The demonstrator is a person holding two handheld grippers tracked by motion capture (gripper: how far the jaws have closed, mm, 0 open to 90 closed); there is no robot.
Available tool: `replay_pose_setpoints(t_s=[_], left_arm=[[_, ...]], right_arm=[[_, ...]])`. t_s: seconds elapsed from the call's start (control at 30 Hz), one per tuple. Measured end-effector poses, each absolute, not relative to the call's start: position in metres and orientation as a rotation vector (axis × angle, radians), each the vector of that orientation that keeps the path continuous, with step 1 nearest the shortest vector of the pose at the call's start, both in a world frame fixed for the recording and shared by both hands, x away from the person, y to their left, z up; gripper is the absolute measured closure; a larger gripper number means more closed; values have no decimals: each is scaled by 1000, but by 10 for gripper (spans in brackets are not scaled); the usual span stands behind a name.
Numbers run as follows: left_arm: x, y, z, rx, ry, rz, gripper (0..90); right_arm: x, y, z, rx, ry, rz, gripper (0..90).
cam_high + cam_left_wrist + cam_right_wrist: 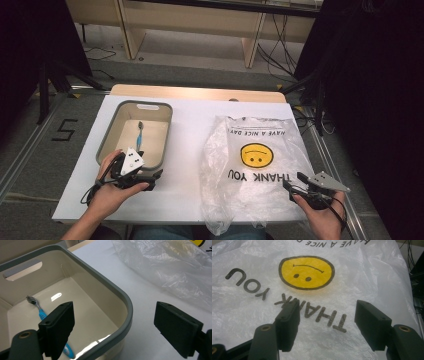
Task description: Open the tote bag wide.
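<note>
A blue-handled toothbrush (140,131) (40,312) lies in a cream bin with a grey rim (107,134) (126,300) on the left of the white table. My left gripper (146,176) (113,327) hovers at the bin's near right corner, open, one jaw over the bin and one over the table. A clear plastic bag (250,160) (317,275) with a yellow smiley face and "THANK YOU" print lies flat on the right. My right gripper (294,186) (327,325) stands open just over the bag's near right edge, nothing between its jaws.
The white table top (187,135) has bare room between bin and bag. Its near edge runs by the person's hands. A wooden bench and cables sit on the floor beyond the far edge. Black stands flank both sides.
</note>
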State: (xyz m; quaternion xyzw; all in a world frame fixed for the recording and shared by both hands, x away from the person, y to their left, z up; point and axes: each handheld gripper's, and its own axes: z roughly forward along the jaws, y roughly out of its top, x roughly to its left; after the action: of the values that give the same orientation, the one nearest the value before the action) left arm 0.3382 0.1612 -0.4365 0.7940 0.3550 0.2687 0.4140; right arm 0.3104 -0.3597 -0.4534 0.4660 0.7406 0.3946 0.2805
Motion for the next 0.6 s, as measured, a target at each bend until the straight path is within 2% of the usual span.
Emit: replay_pose_setpoints(t_s=[0.6], left_arm=[[329,144,-430,1989,826,678,167]], right_arm=[[313,-355,-450,1240,1986,1042,380]])
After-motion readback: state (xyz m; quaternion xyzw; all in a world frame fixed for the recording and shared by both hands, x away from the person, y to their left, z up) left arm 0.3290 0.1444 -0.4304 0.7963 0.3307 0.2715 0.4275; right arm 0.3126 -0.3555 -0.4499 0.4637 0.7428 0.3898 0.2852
